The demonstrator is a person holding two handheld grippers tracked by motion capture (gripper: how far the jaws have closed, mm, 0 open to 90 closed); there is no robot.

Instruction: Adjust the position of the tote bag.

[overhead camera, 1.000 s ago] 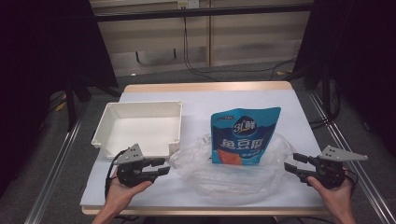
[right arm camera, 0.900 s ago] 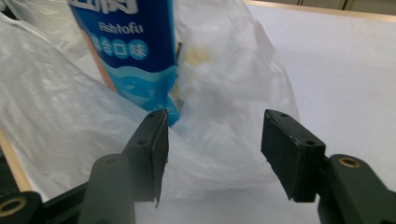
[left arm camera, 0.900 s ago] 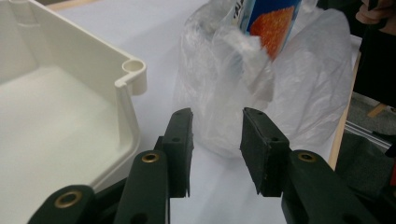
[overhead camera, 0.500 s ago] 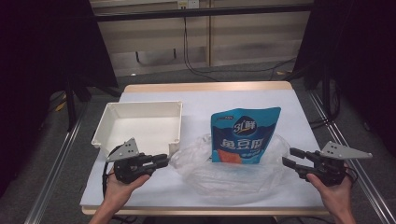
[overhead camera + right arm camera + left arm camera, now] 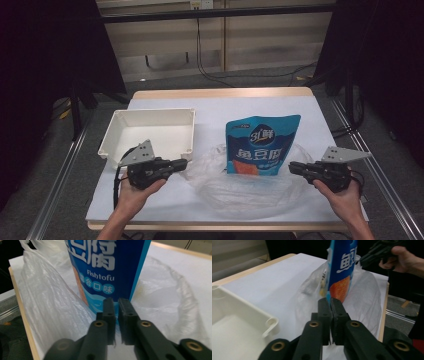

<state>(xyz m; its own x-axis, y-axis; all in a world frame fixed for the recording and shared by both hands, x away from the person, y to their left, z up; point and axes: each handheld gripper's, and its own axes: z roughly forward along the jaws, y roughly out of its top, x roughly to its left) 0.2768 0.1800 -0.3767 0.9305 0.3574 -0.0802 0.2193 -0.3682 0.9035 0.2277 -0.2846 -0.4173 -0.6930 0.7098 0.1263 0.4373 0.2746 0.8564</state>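
Both tongs have just been closing: left tongs (image 5: 181,163) and right tongs (image 5: 292,167) pinch the plastic bag (image 5: 240,187) at nine and three o'clock of the snack pouch (image 5: 261,145); next, probably lift evenly

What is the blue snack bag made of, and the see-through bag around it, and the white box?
The blue snack bag looks like glossy printed plastic film: it shines and stands stiffly. The see-through bag looks like thin soft plastic, cloudy and crinkled. The white box seems to be hard moulded plastic, matte, with rounded corners.
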